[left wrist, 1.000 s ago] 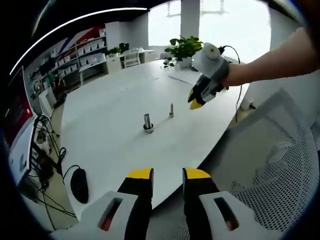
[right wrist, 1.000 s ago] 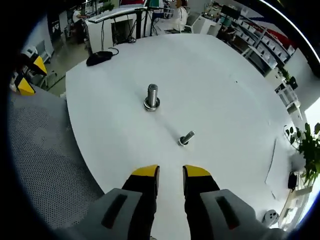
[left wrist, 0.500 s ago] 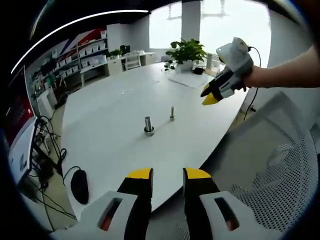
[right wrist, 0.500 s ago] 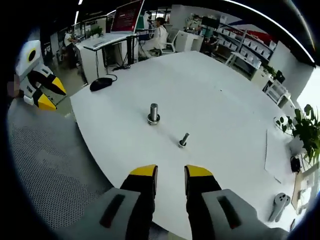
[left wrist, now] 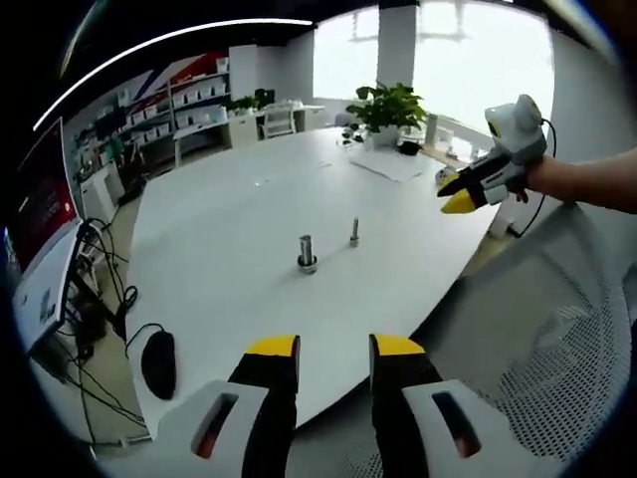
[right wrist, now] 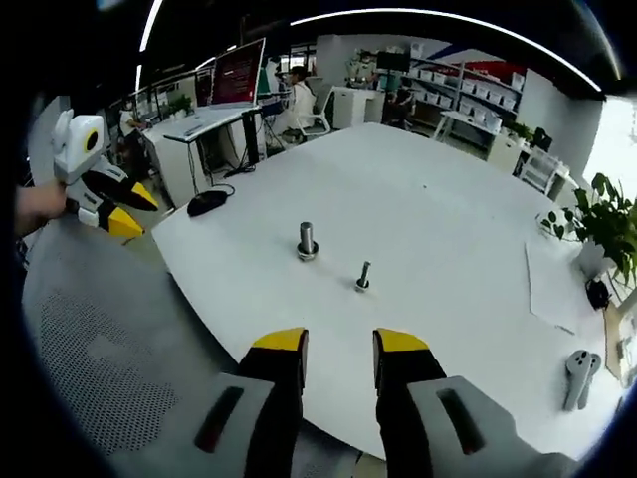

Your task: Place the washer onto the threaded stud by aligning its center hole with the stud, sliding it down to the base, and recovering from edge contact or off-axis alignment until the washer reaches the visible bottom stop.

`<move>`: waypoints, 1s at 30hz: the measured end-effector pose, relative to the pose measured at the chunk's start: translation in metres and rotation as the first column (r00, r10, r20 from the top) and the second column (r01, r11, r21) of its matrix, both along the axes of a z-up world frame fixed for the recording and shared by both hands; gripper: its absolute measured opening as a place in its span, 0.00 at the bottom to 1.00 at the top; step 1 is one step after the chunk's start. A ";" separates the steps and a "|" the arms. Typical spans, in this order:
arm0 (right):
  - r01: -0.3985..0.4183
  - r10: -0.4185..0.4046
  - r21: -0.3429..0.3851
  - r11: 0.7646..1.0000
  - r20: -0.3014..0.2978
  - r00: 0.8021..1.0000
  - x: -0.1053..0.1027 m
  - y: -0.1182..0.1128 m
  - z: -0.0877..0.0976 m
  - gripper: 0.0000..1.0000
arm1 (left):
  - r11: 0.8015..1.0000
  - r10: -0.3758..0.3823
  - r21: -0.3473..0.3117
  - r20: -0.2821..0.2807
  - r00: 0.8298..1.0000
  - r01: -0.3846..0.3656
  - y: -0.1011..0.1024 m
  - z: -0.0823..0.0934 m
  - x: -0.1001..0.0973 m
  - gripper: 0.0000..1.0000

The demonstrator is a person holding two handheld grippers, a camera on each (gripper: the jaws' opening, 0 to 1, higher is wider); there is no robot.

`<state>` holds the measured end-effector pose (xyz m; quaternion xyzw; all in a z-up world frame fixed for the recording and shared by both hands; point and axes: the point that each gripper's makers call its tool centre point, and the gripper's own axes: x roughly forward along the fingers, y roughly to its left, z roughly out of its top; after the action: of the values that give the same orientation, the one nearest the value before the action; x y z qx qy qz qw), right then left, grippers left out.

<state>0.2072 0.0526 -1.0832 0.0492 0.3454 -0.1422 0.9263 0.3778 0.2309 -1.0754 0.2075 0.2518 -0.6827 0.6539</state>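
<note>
On the white round table stands a thick threaded stud with a wider metal ring around its foot. A thinner stud stands just right of it. Both show in the right gripper view too, the thick stud and the thin stud. My left gripper is open and holds nothing, well back from the table edge. My right gripper is open with nothing between its fingers, off the opposite edge. Each gripper appears in the other's view, the right gripper and the left gripper, both in the air.
A black mouse lies near the table's edge with cables behind it. Mesh chairs stand under the grippers. Papers, a white controller and a potted plant occupy the far side. A person sits at a desk beyond.
Both grippers have drawn back from the table, so the studs look smaller and farther. The right gripper has swung out past the table's edge. The studs themselves have not moved.
</note>
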 end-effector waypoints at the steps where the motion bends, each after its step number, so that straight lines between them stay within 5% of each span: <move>1: 0.005 -0.005 0.001 1.000 0.014 1.000 -0.001 -0.001 0.002 0.30 | 1.000 0.001 0.003 0.012 1.000 -0.001 0.001 0.000 0.002 0.28; 7: 0.033 -0.033 0.011 0.999 0.036 0.999 -0.006 0.005 0.011 0.30 | 0.999 0.032 0.034 0.063 0.998 -0.034 0.005 -0.004 0.011 0.28; 18: 0.145 -0.152 0.066 0.987 0.119 0.981 -0.025 0.013 0.018 0.34 | 0.996 0.086 -0.007 0.094 0.992 -0.086 0.007 0.005 0.023 0.27; 30: 0.146 -0.151 0.070 0.987 0.069 0.986 -0.033 0.018 0.007 0.33 | 0.996 0.090 -0.020 0.083 0.992 -0.089 0.005 0.006 0.023 0.28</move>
<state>0.1743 0.0709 -1.0757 0.1102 0.3106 -0.1976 0.9232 0.4011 0.2357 -1.0693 0.2191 0.2276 -0.6453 0.6955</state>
